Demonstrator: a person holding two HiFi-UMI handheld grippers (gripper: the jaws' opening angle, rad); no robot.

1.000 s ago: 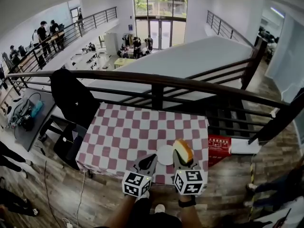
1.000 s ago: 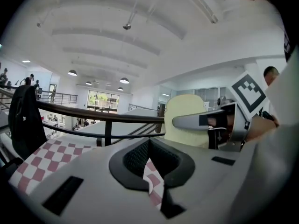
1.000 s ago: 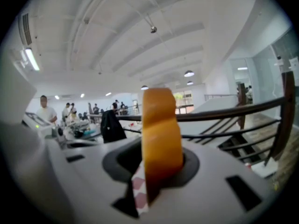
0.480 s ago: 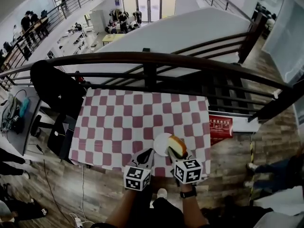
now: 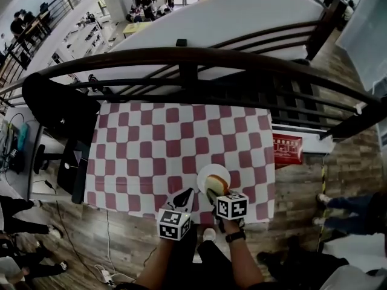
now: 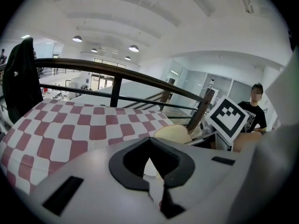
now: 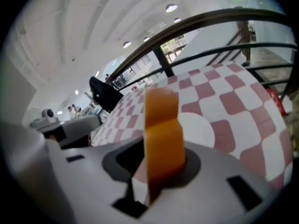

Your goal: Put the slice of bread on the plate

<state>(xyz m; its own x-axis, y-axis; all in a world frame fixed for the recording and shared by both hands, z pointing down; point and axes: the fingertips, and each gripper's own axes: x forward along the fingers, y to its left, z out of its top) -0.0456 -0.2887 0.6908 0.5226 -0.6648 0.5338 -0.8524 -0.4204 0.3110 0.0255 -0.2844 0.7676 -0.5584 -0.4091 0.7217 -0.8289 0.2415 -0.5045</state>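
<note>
My right gripper (image 5: 213, 197) is shut on a slice of bread (image 5: 212, 194) with a golden-brown crust, held upright on edge. It hangs over the near rim of a small white plate (image 5: 214, 175) at the front of the checkered table. In the right gripper view the bread (image 7: 161, 139) stands between the jaws, with the plate (image 7: 202, 129) just beyond it. My left gripper (image 5: 185, 198) is beside it to the left, over the table's front edge, jaws shut and empty. The left gripper view (image 6: 150, 148) shows the bread (image 6: 174, 134) to its right.
The table wears a red-and-white checkered cloth (image 5: 151, 144). A dark handrail (image 5: 181, 59) runs along its far side, with a drop to a lower floor behind. A black jacket (image 5: 57, 110) hangs at the left, and a red box (image 5: 287, 150) lies on the right.
Both grippers have come down toward the table. The bread went from high above the plate to just over its near rim, and the head view has tilted further down.
</note>
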